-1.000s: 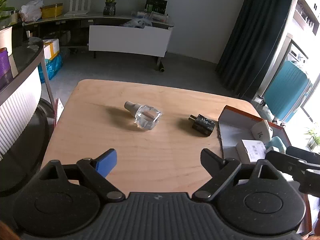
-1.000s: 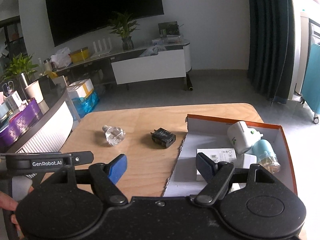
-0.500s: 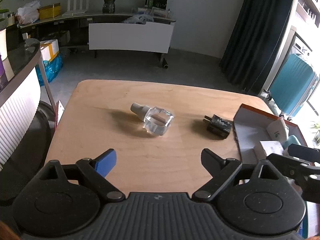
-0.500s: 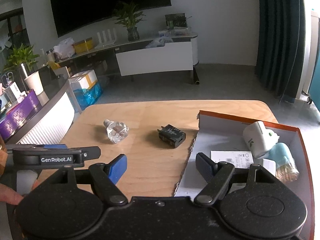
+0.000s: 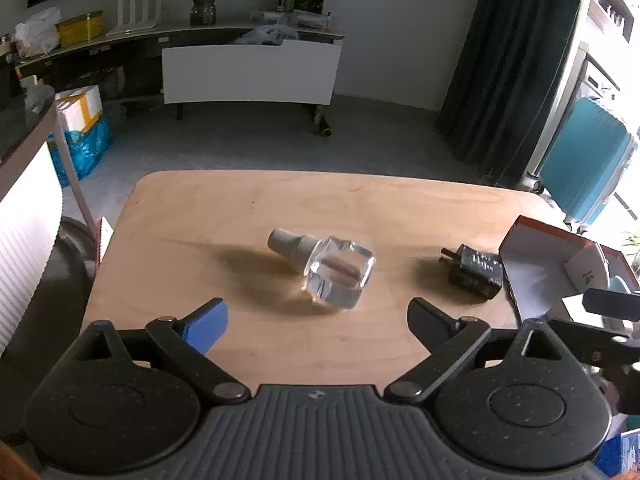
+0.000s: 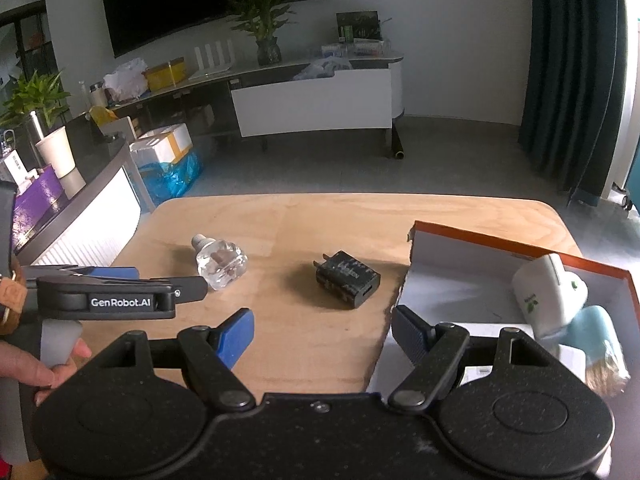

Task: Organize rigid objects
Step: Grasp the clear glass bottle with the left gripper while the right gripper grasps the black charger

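Desk of pale wood with rounded corners fills the middle of both views. A clear, faceted glass bottle with a grey neck lies on its side at the centre of the left wrist view, just above the gap of the left tool, whose jaws are opening with nothing between them. To its right, well apart, lies a black plug-in charger block, and beyond that, at the right edge, an open cardboard box with an orange rim. In the right wrist view the right tool is released and empty, low in the frame above the desk and the box's left edge. The box holds a white plug adapter and a pale blue bottle.
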Tool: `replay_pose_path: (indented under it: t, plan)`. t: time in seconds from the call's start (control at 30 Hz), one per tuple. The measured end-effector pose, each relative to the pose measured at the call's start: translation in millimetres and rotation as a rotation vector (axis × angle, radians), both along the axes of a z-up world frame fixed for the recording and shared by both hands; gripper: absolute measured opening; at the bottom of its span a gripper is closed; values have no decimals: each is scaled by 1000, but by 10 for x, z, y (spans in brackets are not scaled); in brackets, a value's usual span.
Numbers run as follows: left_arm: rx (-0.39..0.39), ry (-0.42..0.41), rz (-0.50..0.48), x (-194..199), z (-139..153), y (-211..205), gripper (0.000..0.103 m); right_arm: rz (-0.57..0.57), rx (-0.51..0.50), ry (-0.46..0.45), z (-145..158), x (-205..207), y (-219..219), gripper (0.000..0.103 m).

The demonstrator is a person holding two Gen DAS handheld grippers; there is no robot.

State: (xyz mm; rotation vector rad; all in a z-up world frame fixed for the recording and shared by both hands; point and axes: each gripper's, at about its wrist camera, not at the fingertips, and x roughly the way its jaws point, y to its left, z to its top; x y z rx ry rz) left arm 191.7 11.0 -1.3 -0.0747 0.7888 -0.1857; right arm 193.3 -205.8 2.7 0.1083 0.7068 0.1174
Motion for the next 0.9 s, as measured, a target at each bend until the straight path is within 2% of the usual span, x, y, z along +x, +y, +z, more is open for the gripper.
replay_pose_path:
  t: [0.4,0.57,0.9]
  plan:
    - [32,-14,-50,255,-115,21,103,26,-24,23,-77,345,0,90]
    - [51,-23,-100,353,-172,2,103,45,-8,52,-114,495,-81,90]
    - [105,-61,-200,532,-310,19,103,104,-57,73,-148,732,-158,91]
